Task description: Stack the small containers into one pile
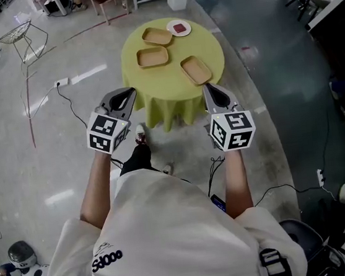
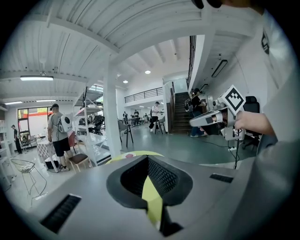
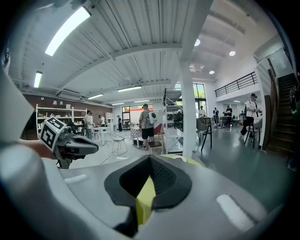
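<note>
Counter: a round counter under a yellow-green cloth [image 1: 154,92] stands on the grey floor [image 1: 75,58].
On it: three small flat tan containers and a white round plate with a dark red square [image 1: 178,28].
Containers: none is stacked. The back container [image 1: 157,37] lies just beside the plate. The middle container [image 1: 152,56] lies in front of it. The front container [image 1: 196,70] lies off to the right, tilted, near the counter's edge.
Around: a wire stool [image 1: 21,35] and a white cord [image 1: 61,92] are well off to the left. A white post [image 2: 111,112] and a person with a backpack [image 2: 58,133] are farther off.
Left gripper [image 1: 131,93]: jaws pressed together, holding nothing, at the counter's left front edge, apart from all the containers.
Right gripper [image 1: 206,87]: jaws pressed together, holding nothing. In the head view the front container lies just past its tips.
In the way: only the cloth's front edge shows in the slit of each pair of jaws.
</note>
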### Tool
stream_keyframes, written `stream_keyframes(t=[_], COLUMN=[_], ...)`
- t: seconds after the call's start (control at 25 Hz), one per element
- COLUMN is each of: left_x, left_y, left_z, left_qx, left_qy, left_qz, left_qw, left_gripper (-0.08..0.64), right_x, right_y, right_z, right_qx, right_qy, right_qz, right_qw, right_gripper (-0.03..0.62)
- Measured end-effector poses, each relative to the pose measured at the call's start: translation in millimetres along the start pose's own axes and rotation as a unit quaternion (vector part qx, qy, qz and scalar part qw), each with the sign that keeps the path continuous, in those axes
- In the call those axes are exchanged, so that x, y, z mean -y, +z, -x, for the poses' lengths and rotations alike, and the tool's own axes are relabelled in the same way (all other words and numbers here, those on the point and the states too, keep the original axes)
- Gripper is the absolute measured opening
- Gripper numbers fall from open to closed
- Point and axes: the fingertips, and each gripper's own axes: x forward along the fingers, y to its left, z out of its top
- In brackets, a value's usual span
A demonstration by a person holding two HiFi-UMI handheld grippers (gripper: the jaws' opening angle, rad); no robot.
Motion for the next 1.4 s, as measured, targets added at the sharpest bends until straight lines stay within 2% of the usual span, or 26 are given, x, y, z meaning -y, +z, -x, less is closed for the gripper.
stream_keyframes(t=[0.32,0.52,0.72,0.96,1.16,1.4], left_x=[-31.4,-57.8,-102.6,-143.0,-159.2,-162.3], left_y=[-4.6,-3.8,2.2,10.3,24.9,20.7], left_z=[-30.0,-71.9,-118.6,-172.3,-214.4,-259.6], left_qx=[0.003,0.006,0.006,-0.003,-0.006,-0.020], left_qy=[-0.001,-0.018,-0.034,-0.073,-0.118,-0.181], left_qz=[0.015,0.020,0.025,0.022,-0.003,-0.022], left_qw=[0.9999,0.9996,0.9991,0.9971,0.9930,0.9831], left_gripper=[0.006,0.006,0.006,0.006,0.006,0.006], right_x=[16.5,38.3,61.4,83.4,113.8,146.8], right_y=[-8.3,-7.9,0.0,4.4,-8.0,-52.3], right_z=[-36.0,-69.1,-120.6,-162.4,-177.4,-173.9], right_qx=[-0.018,-0.029,-0.045,-0.066,-0.085,-0.117], right_qy=[-0.016,-0.032,-0.058,-0.094,-0.144,-0.210], right_qz=[-0.011,-0.015,-0.025,-0.044,-0.092,-0.155], right_qw=[1.000,0.999,0.997,0.992,0.982,0.958], right_gripper=[0.011,0.011,0.011,0.011,0.011,0.021])
